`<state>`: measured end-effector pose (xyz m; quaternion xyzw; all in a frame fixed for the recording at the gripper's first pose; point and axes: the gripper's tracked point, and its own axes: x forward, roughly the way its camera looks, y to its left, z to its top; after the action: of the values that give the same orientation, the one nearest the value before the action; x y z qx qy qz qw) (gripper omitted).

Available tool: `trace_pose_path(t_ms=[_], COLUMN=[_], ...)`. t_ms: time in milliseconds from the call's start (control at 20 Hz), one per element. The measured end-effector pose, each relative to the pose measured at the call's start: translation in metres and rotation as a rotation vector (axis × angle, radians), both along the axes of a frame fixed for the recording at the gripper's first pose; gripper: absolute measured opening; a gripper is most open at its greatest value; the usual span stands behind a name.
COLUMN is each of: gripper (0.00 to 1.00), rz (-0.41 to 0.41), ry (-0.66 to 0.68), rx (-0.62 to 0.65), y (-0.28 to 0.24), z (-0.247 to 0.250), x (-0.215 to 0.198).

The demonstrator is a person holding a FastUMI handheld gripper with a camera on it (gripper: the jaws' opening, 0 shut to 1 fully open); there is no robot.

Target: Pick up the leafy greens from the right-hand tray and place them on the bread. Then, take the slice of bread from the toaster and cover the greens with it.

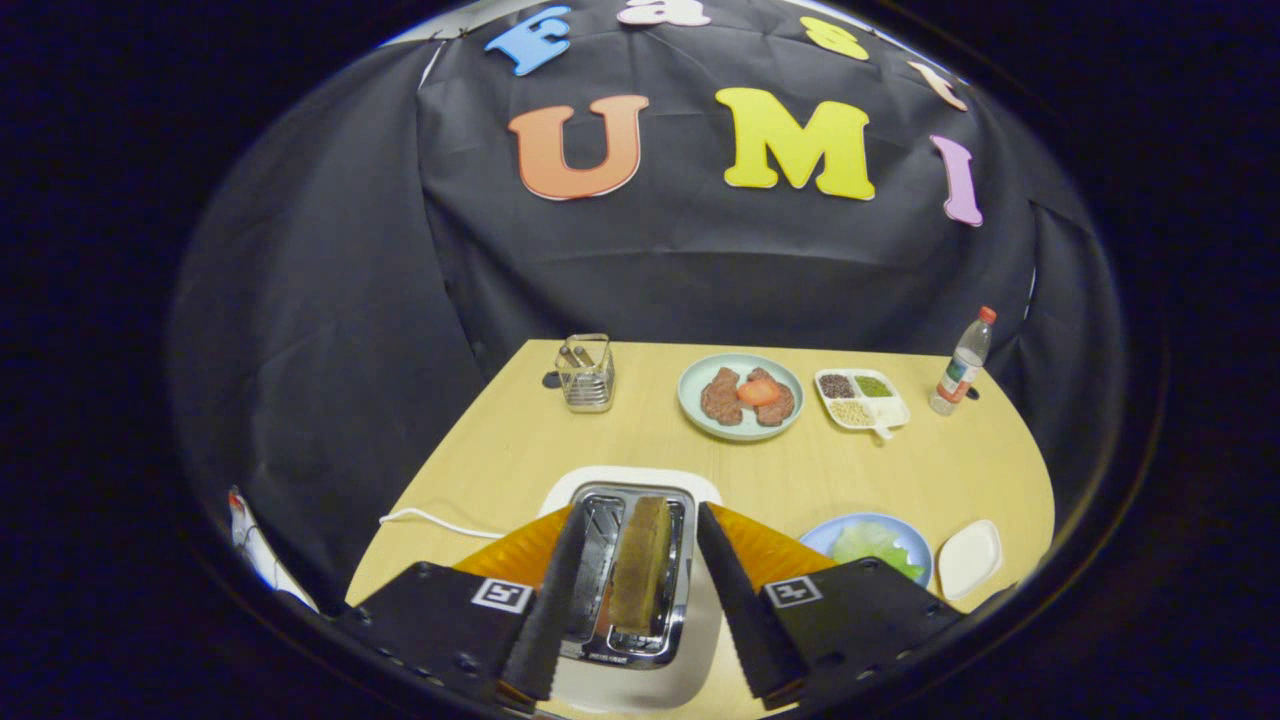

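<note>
So the gripper (640, 600) is hanging right over the toaster (628, 585), fingers spread wide with one on each side of the slots, not touching anything as far as I can see. The slice of bread (640, 575) is standing upright in the right slot, directly between the fingers. The leafy greens (878, 545) are sitting on a blue plate (845, 527) off to the right of the toaster, with a small white dish (969, 558) just beside it. Further back on the wooden table (500, 450) there's a plate of meat (740, 396), a divided tray of grains (861, 398), a water bottle (962, 362) and a metal utensil holder (587, 373).
</note>
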<state>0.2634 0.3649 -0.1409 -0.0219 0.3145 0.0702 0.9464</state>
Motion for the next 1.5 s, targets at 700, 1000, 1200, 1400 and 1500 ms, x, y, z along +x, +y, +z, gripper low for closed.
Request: trace_pose_path(t_ms=[700, 1000, 1200, 1400, 1500], gripper=[0.09, 0.09, 0.09, 0.09, 0.06], rz=[-0.034, -0.007, -0.022, -0.043, -0.058], ry=[0.039, -0.035, -0.11, -0.173, -0.186], rx=[0.002, 0.043, 0.041, 0.026, 0.015], y=[-0.009, -0.004, -0.023, -0.057, -0.074], z=[0.031, 0.093, 0.139, 0.159, 0.147], x=[-0.023, -0.041, -0.048, -0.051, -0.046])
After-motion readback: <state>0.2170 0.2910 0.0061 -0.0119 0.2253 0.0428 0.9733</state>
